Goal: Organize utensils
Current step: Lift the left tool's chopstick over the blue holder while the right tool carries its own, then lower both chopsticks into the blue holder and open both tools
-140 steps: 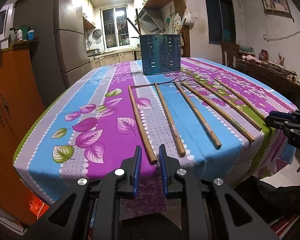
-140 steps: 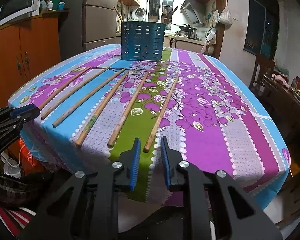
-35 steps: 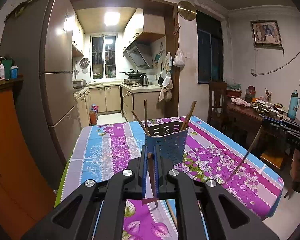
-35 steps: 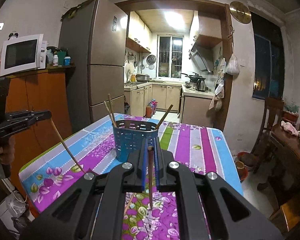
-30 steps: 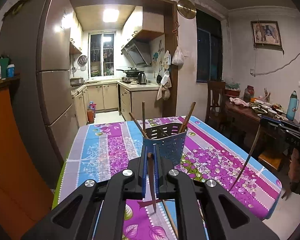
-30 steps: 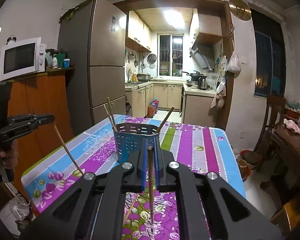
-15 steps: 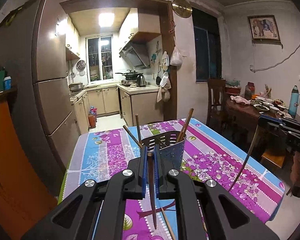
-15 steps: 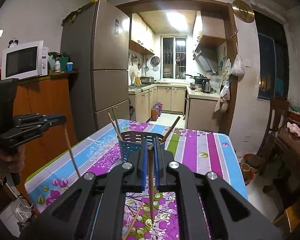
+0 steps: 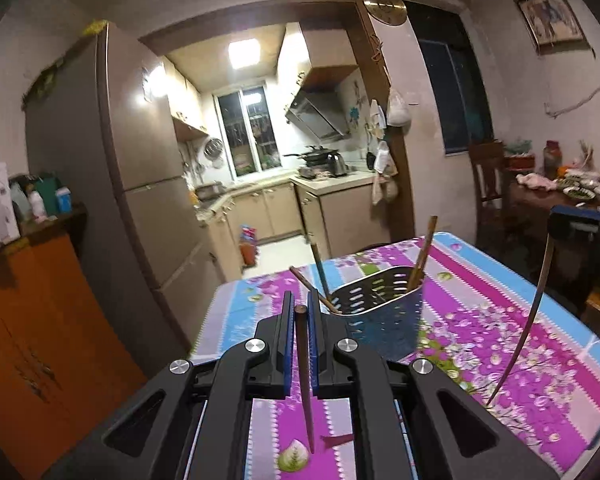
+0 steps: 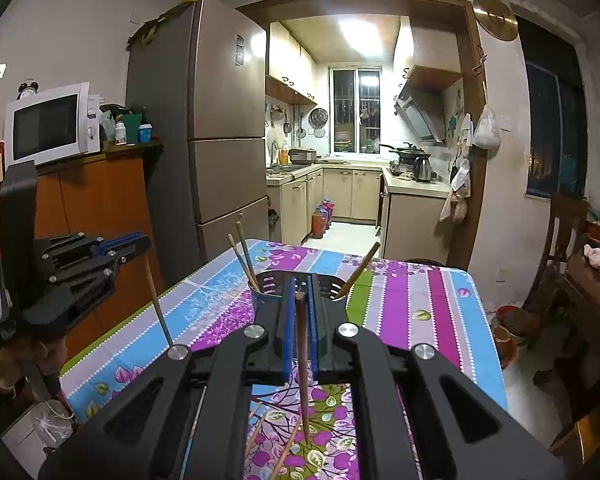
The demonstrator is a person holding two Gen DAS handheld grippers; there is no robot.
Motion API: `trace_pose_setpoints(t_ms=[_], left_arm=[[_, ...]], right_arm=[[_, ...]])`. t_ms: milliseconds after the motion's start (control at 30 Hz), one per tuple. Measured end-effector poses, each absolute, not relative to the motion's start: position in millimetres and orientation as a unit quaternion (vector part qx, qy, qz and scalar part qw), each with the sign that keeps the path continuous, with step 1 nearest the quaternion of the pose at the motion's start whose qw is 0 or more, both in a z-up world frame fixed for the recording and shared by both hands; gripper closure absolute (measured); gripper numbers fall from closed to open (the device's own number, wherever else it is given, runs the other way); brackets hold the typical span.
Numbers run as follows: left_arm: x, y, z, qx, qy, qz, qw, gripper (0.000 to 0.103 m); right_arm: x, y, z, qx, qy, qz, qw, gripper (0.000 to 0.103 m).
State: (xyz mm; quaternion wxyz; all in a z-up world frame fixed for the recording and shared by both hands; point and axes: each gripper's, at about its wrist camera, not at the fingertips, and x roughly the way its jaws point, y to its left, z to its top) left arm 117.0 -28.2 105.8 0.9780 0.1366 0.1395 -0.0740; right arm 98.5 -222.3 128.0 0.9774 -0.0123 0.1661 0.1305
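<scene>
Both tongs are clenched, each on a single chopstick. The left tongs (image 9: 298, 312) pinch a dark chopstick (image 9: 306, 380) near its top so that it hangs point-down over the counter (image 9: 480, 300). The right tongs (image 10: 299, 300) hold their own chopstick (image 10: 303, 368) the same way. The target is the perforated blue holder (image 9: 384, 312), standing near the far edge of the counter at about one o'clock from the left tongs and almost dead at twelve o'clock from the right, where the tongs partly hide it. It already holds three or four sticks leaning outward against its rim. More chopsticks (image 10: 278, 436) lie on the cloth below the right tongs, so the job looks roughly half done. To do this step well, each tip should clear the rim before it moves over the opening, since a hanging stick will catch the wall if brought in low. The sticks should then come down one at a time into a free gap between the leaning ones. Letting go only once the tip is well inside should keep a stick from toppling out. The holder looks light, though the blur in the left view makes that hard to judge, so a sideways knock could tip it.
</scene>
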Motion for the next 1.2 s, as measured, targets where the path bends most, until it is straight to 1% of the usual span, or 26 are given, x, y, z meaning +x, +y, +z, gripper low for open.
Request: trace_pose_setpoints(t_ms=[200, 733, 933, 1200], left_arm=[[111, -33, 107, 0.155, 0.124, -0.062, 0.978, 0.095], [118, -40, 117, 0.152, 0.114, -0.07, 0.979, 0.095], [147, -47, 152, 0.105, 0.118, -0.125, 0.979, 0.095], [191, -57, 215, 0.041, 0.084, -0.15, 0.984, 0.095]], right_arm=[[101, -216, 137, -0.015, 0.161, 0.134, 0.978, 0.098], [130, -208, 162, -0.037, 0.15, 0.12, 0.981, 0.098], [154, -211, 186, -0.028, 0.132, 0.11, 0.985, 0.098], [187, -215, 225, -0.011, 0.086, 0.104, 0.991, 0.098]])
